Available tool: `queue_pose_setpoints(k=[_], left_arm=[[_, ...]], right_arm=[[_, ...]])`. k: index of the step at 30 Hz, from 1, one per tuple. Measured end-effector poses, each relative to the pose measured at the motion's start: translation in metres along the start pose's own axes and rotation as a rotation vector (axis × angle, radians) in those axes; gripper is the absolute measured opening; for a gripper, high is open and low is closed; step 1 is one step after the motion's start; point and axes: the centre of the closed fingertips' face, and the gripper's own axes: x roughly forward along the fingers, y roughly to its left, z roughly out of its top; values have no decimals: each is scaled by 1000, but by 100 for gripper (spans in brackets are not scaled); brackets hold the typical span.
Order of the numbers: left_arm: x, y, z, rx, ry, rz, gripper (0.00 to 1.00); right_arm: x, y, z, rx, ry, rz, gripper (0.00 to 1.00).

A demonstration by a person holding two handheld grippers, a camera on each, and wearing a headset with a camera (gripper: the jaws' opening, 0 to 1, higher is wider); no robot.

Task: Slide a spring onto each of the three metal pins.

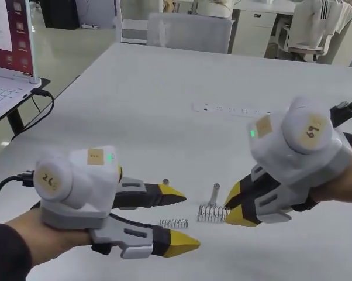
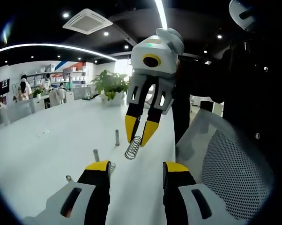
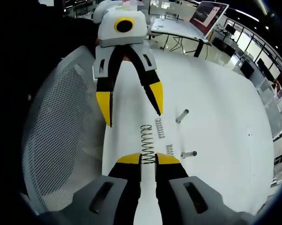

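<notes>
Our left tongs (image 1: pixel 192 218) are spread just beside a loose spring (image 1: pixel 173 223) on the surface (image 1: pixel 164 105); our right tongs (image 1: pixel 225 214) pinch a second spring (image 1: pixel 211 213) near a pin (image 1: pixel 214 193).

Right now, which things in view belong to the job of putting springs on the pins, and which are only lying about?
For the job: held spring, loose spring, metal pins, right hand-held gripper shut on the held spring, left hand-held gripper open.
Lying about: laptop, power strip, chair.
</notes>
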Motion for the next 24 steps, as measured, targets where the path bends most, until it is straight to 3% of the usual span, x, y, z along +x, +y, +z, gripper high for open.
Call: queue_pose_setpoints(k=[24], left_arm=[[1, -3, 3, 18, -5, -7, 12]], right_arm=[[8, 13, 17, -67, 12, 44, 8]])
